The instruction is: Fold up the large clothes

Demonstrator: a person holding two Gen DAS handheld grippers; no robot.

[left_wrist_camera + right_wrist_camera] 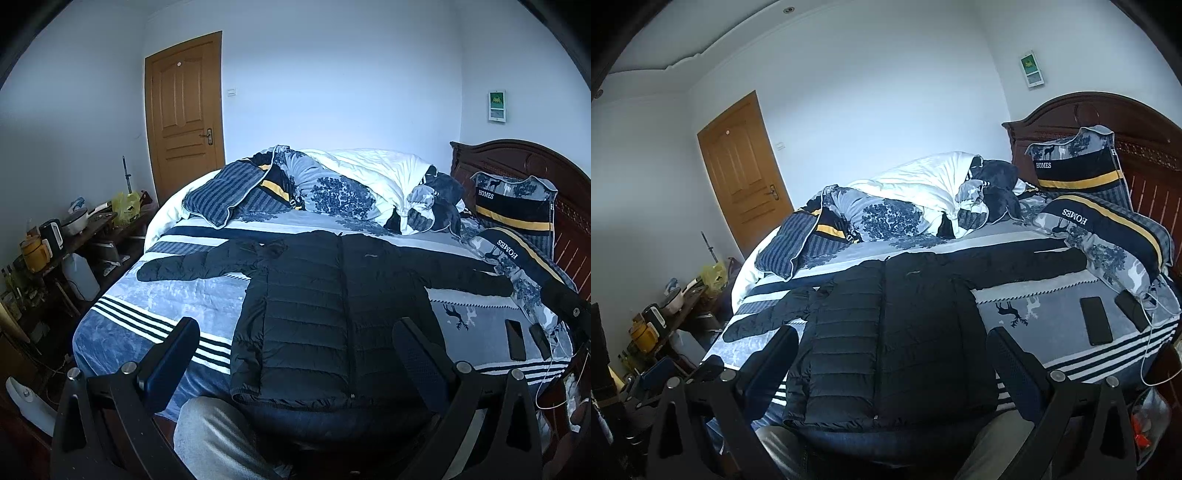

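Observation:
A black quilted puffer jacket [332, 314] lies flat on the bed, front up and zipped, with both sleeves spread out to the sides. It also shows in the right wrist view [886, 339]. My left gripper [295, 332] is open and empty, held above the jacket's hem near the bed's front edge. My right gripper [892, 336] is open and empty too, also above the hem. Neither touches the jacket.
The bed [147, 317] has a blue striped cover, with a heaped duvet [351, 184] and pillows [517, 206] at the far side. Two phones [1095, 319] with a white cable lie right of the jacket. A cluttered side table [55, 236] stands left. My legs [214, 439] are below.

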